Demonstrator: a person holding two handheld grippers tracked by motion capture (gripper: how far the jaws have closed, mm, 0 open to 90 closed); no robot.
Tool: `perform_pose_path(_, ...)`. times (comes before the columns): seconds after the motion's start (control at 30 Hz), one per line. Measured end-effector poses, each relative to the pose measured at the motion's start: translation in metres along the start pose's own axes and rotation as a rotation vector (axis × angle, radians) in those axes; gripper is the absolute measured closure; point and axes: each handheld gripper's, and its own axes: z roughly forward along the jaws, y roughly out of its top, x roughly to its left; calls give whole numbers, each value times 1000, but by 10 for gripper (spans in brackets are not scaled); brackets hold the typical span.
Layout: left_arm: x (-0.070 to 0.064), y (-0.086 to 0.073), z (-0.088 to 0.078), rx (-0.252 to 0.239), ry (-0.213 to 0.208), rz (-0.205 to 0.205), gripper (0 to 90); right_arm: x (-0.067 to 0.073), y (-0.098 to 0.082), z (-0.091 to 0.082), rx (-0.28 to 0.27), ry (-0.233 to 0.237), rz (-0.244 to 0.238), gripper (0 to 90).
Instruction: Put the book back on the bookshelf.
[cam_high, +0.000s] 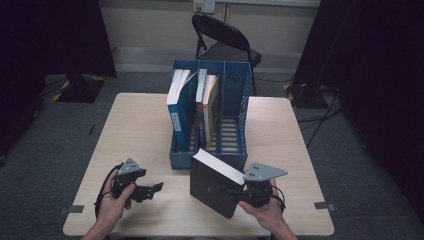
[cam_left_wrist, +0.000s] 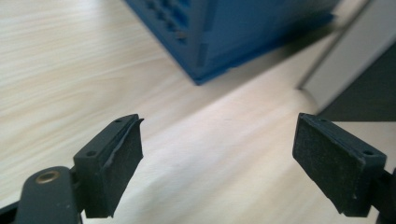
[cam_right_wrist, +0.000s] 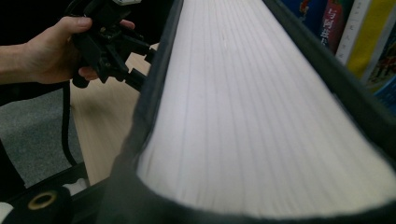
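Work in hand: a thick black book (cam_high: 214, 186) was being carried toward the blue file rack (cam_high: 235, 112) at the middle of the tabletop (cam_high: 135, 130).
Right tongs (cam_high: 235, 192): pinching the black book across its thickness; in the right gripper view the white page edge (cam_right_wrist: 261, 116) ran away from the camera between the dark covers.
Left tongs (cam_high: 156, 188): spread wide with nothing between the pads (cam_left_wrist: 119, 158), held low over bare wood to the left of the book.
Where the book was: in front of the rack's near end, tilted, with its upper corner close to the rack's front lip; whether its lower corner rested on the tabletop could not be told.
Rack contents: a blue-covered book (cam_high: 179, 107) leaned in the left compartment, a few more books (cam_high: 209, 102) stood in the middle one, and the right compartment (cam_high: 231, 132) looked empty.
Done so far, judged: the book was gripped and brought up to the rack.
Left to do, judged: lift it over the front lip, turn it upright, slide it into a compartment, most likely the free right one, then let go.
Left hand's likely part: steadying or guiding, though it touched nothing.
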Motion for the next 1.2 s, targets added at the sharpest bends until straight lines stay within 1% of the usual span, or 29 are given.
perform_pose_path(0.07,3,-1,-1,-9,15,-15,157,-1,-1,-3,4,-11,6,525)
perform_pose_path(0.1,6,-2,-2,-5,11,-27,156,-2,-2,-5,6,-16,10,525)
perform_pose_path(0.13,7,-2,-2,-3,11,-28,157,-3,-3,-7,4,-22,16,525)
perform_pose_path(0.17,8,-3,-1,5,23,-18,156,-4,-3,-9,3,-26,21,525)
perform_pose_path(0.2,8,-4,0,11,21,-7,156,-5,-4,-11,4,-36,26,525)
perform_pose_path(0.23,10,-5,1,26,9,-6,156,-5,-5,-13,4,-42,30,525)
perform_pose_path(0.27,12,-6,2,31,0,-30,156,-6,-5,-14,5,-48,32,525)
perform_pose_path(0.33,15,-7,4,38,10,-47,157,-6,-6,-18,7,-57,35,525)
perform_pose_path(0.37,16,-7,4,34,21,-52,157,-6,-7,-20,8,-62,37,525)
perform_pose_path(0.5,17,-7,4,26,28,-68,157,-11,-12,-31,6,-91,58,526)
perform_pose_path(0.53,17,-7,4,27,30,-66,157,-13,-13,-34,5,-99,62,525)
perform_pose_path(0.6,17,-7,3,20,27,-47,157,-16,-16,-40,3,-118,73,525)
perform_pose_path(0.63,16,-7,3,16,18,-52,157,-16,-17,-42,3,-126,75,526)
perform_pose_path(0.7,16,-6,4,21,0,-75,157,-18,-19,-46,1,-137,81,526)
perform_pose_path(0.77,16,-6,4,20,24,-60,157,-20,-20,-50,1,-153,86,525)
perform_pose_path(0.8,16,-6,4,23,28,-60,157,-20,-21,-53,2,-160,87,525)
perform_pose_path(0.9,16,-6,4,27,28,-58,157,-23,-22,-60,7,-187,93,525)
perform_pose_path(1.03,15,-6,5,39,31,-54,157,-29,-27,-69,-1,-230,117,525)
perform_pose_path(1.1,14,-7,6,30,31,-53,157,-31,-28,-72,0,-247,126,525)
perform_pose_path(1.17,14,-6,6,40,36,-42,157,-33,-29,-75,-1,-262,131,525)
perform_pose_path(1.2,13,-7,6,44,35,-42,157,-35,-29,-75,-5,-270,137,526)
